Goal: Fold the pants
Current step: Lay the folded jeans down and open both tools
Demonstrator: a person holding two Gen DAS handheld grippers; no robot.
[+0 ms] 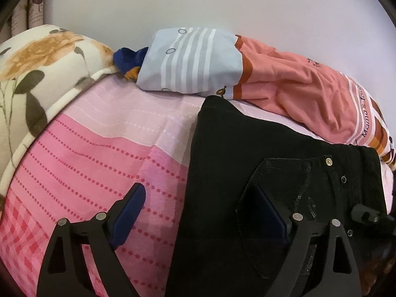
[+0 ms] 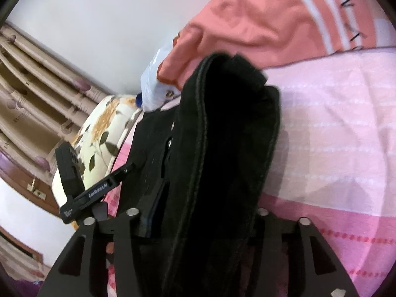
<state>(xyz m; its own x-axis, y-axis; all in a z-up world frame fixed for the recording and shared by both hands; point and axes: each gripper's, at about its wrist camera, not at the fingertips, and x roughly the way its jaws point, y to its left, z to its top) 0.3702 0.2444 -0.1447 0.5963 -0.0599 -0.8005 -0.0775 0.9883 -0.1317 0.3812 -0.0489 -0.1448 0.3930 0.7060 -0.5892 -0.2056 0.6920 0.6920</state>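
Note:
The black pants [image 1: 247, 153] lie on the pink bedsheet [image 1: 99, 148], with a back pocket and rivets showing. My left gripper [image 1: 198, 212] is open, its left finger over the sheet and its right finger [image 1: 267, 212] over the pants' pocket. In the right wrist view, my right gripper [image 2: 205, 212] is shut on a thick fold of the black pants [image 2: 222, 148], lifted above the sheet [image 2: 334, 148]; only its left finger [image 2: 153, 205] shows. The left gripper's body [image 2: 84, 193] appears at the left of that view.
A floral blanket [image 1: 37, 74] lies at the left. A light blue striped garment [image 1: 193, 61] and a salmon shirt [image 1: 309, 86] lie by the white wall behind the pants. Curtains [image 2: 37, 99] hang at the far left.

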